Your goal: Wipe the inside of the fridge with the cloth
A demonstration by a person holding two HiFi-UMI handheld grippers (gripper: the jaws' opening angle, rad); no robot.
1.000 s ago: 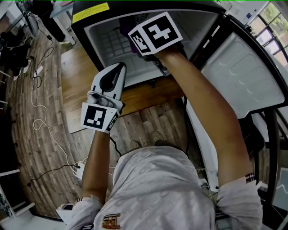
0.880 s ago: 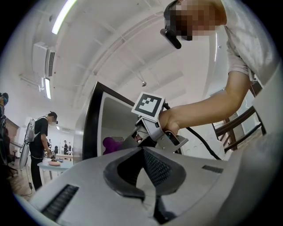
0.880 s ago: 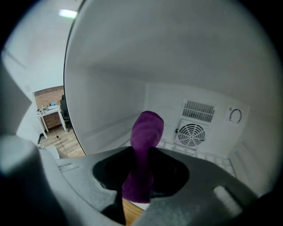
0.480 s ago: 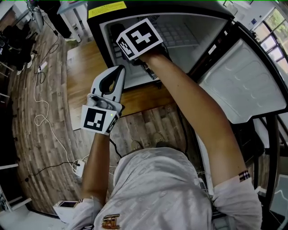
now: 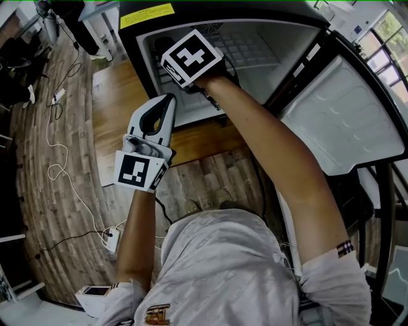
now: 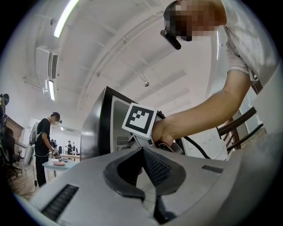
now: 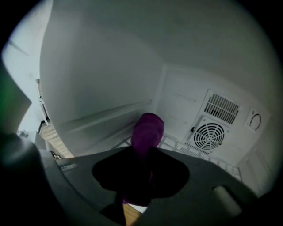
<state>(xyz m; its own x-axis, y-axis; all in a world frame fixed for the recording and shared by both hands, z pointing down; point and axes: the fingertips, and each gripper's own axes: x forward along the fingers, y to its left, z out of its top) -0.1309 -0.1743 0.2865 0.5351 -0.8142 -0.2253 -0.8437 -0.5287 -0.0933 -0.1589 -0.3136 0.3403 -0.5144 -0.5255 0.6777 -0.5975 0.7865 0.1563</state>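
Fingers of right gripper (image 7: 142, 154) clamped on purple cloth (image 7: 148, 128), mid-frame in right gripper view, inside fridge (image 5: 288, 46) near rear fan grille (image 7: 208, 136). Left gripper (image 6: 143, 153) fingers together, nothing held, outside fridge at centre left of head view.

Risk: cloth snagging on wire shelf (image 5: 252, 46), pulling free if dragged hard.

Yellow label (image 5: 148, 14) on fridge top, upper left: print too small to read.

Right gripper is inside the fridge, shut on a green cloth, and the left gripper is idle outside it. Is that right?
Not quite. The cloth is purple, not green, as the right gripper view shows. The rest holds: the right gripper is shut on it inside the fridge, and the left gripper is outside it, holding nothing.
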